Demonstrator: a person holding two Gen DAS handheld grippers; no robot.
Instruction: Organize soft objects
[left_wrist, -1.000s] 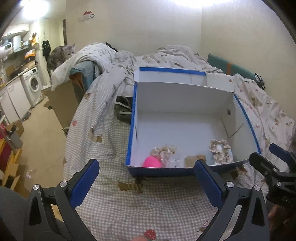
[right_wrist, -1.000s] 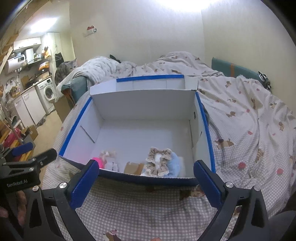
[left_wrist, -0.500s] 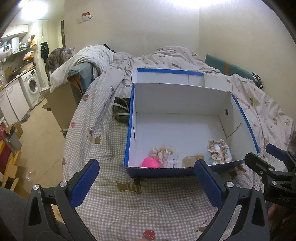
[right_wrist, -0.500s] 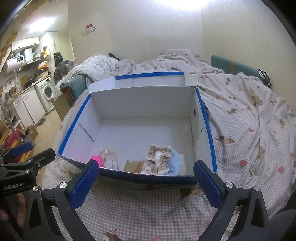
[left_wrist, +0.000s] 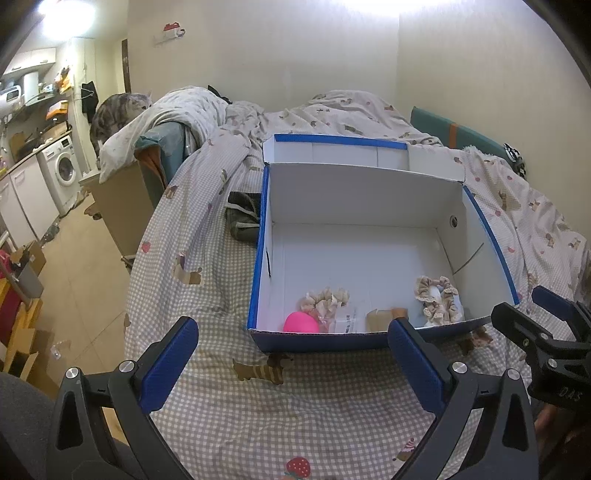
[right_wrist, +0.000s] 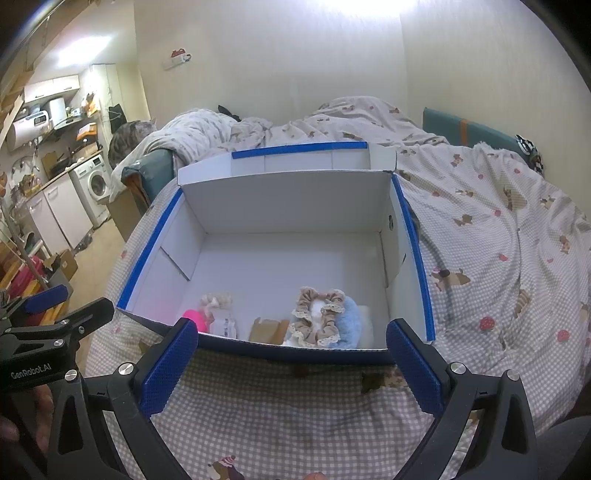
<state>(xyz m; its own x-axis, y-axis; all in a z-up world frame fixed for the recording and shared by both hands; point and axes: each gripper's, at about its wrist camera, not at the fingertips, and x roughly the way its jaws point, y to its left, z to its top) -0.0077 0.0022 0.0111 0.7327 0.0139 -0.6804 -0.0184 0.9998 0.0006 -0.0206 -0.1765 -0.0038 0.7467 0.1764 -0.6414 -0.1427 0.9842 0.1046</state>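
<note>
- My left gripper (left_wrist: 291, 354) is spread wide and empty, hovering over the checked bedspread (left_wrist: 295, 413) just short of the box's near wall.
- My right gripper (right_wrist: 290, 354) is spread wide too, holding nothing, its fingers (right_wrist: 413, 363) framing that same low near wall.
- The box (right_wrist: 284, 199) stands open ahead of both; its floor past the near corner is bare, and the tall back wall closes off the far side.
- Just beyond my fingertips, inside against the near wall, lie a beige lace scrunchie (right_wrist: 317, 321) resting on a pale blue fluffy piece (right_wrist: 351, 325), a smaller ruffled scrunchie (left_wrist: 325, 301) and a pink ball (left_wrist: 301, 323).
- A cardboard scrap (right_wrist: 267, 330) sits between them.
</note>
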